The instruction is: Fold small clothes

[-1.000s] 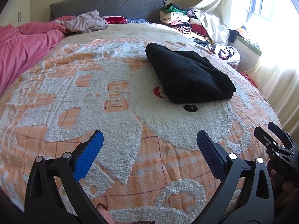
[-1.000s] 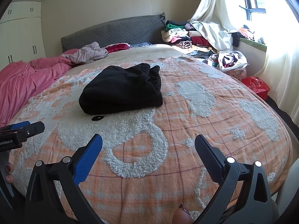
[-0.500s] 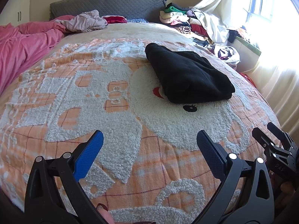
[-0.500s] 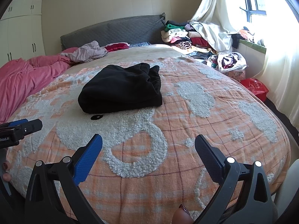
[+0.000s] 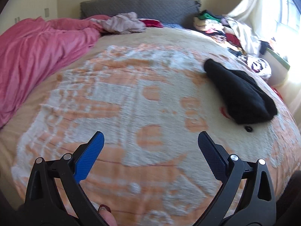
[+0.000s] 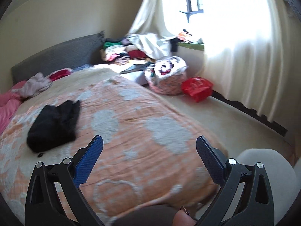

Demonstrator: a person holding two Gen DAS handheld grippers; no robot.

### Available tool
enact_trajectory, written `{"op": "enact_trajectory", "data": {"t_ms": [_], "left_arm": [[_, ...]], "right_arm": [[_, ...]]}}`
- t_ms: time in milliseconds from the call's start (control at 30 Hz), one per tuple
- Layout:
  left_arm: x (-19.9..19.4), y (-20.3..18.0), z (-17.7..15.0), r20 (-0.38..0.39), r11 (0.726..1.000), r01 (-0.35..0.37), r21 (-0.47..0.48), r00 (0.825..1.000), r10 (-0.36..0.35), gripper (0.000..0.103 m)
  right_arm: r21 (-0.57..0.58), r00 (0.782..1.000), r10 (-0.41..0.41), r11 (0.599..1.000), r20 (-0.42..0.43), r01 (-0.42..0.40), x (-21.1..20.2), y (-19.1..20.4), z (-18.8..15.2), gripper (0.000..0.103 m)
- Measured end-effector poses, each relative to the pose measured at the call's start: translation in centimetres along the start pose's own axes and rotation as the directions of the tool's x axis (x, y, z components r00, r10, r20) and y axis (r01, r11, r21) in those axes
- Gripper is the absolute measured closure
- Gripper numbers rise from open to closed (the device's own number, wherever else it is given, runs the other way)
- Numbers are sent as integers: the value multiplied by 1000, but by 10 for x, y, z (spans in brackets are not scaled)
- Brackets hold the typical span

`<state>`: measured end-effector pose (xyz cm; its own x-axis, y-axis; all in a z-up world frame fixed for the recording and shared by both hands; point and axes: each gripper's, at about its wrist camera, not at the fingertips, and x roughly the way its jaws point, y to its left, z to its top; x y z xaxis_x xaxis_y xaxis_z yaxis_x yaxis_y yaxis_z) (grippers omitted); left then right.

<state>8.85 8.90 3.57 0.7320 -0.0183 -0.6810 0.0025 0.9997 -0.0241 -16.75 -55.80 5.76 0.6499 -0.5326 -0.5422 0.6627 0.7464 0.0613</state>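
Bedroom, orange blanket [image 5: 150, 169]: black garment [image 5: 239, 94] folded, lying right of and beyond the wide-open, empty left claw [image 5: 149, 141]; right claw [image 6: 149, 145] likewise; next, seemingly, fetch another piece.

No readable text, labels, brands or numbers anywhere; both views motion-blurred.
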Motion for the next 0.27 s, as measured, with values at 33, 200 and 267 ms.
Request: {"op": "enact_trajectory", "data": {"t_ms": [33,200,267], "left_arm": [[6,22,8,-4,998,-46,-31,999,45,9],[46,160,40,-100,925,-304,-230,952,288,9],[63,207,49,-149,877,-385,-288,923,356,9]], "right_arm": [[28,996,-90,995,-23,91,10,-29,1,4],[200,859,-445,845,-253,497,73,-199,-16,4],[254,786,-500,758,-363,600,94,-256,-29,4]]}}
